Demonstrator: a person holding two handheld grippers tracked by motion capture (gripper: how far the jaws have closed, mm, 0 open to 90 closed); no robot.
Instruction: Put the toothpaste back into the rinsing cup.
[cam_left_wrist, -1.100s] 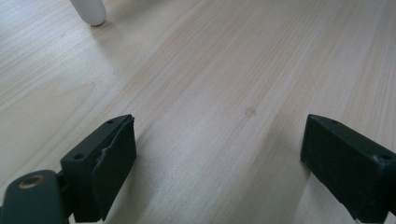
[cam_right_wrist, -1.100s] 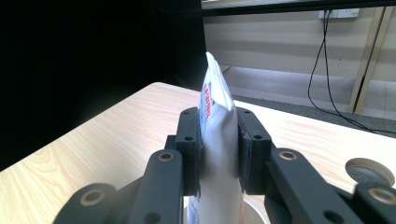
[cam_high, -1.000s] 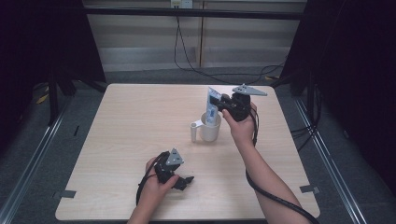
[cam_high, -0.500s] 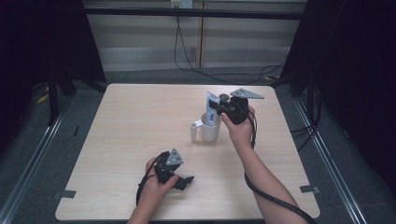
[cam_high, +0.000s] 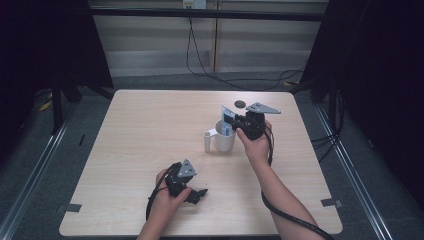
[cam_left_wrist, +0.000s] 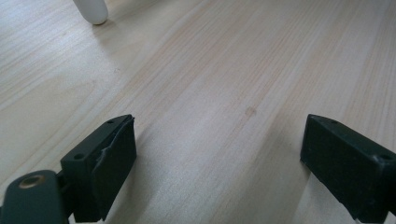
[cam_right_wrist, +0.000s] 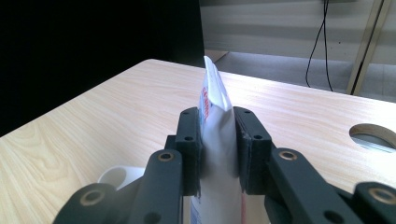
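- My right gripper has its jaws pinching a white tube with blue and red print, held upright by its flat crimped end.
- The tube's lower part sits inside the white mug, near the middle of the bench.
- The mug's handle points toward my left side.
- My left gripper rests on the bench near its front edge, jaws spread, with bare wood between them.

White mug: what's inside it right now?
The lower end of the tube held by the right gripper dips into the white mug; the mug's bottom is hidden.
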